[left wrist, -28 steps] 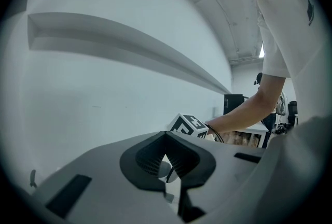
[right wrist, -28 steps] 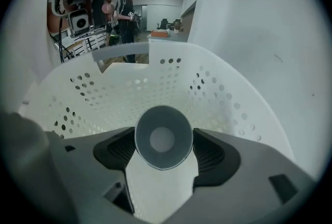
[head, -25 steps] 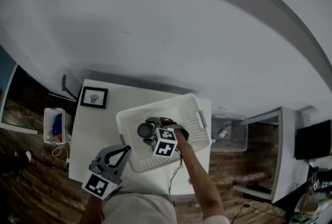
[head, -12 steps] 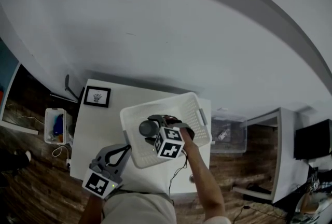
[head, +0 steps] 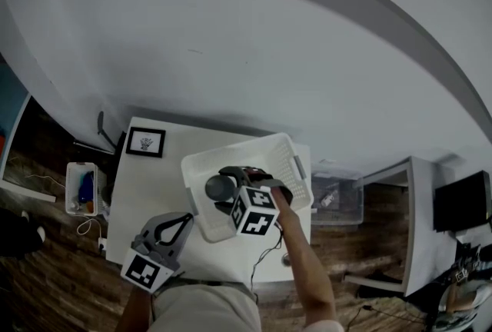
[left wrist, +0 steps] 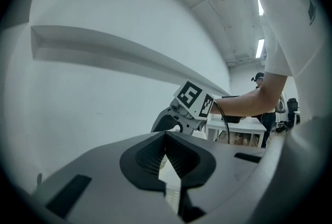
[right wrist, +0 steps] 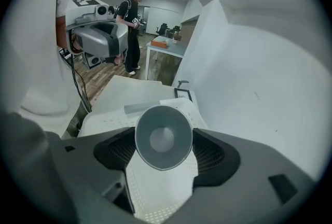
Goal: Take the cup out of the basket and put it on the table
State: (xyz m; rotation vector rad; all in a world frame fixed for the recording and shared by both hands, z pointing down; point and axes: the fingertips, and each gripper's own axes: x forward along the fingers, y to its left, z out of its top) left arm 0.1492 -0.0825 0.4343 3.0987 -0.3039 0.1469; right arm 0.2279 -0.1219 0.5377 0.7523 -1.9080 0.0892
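Observation:
A grey cup (head: 220, 187) is held over the inside of the white perforated basket (head: 286, 161), which stands on the white table (head: 146, 184). My right gripper (head: 231, 194) is shut on the cup. In the right gripper view the cup (right wrist: 163, 137) sits between the two jaws, its round opening turned toward the camera, with the basket's floor (right wrist: 155, 192) below it. My left gripper (head: 187, 220) hovers at the table's near left, beside the basket, jaws together and holding nothing. The left gripper view shows its closed tips (left wrist: 166, 136) and the right gripper's marker cube (left wrist: 196, 99) beyond.
A black-framed picture (head: 144, 143) lies at the table's far left corner. A white wall rises behind the table. A small bin (head: 81, 186) stands on the wood floor to the left, a clear crate (head: 336, 200) to the right. A person (right wrist: 132, 26) stands across the room.
My right gripper has risen slightly with the cup, its marker cube looking larger and shifted right. The left gripper has barely moved.

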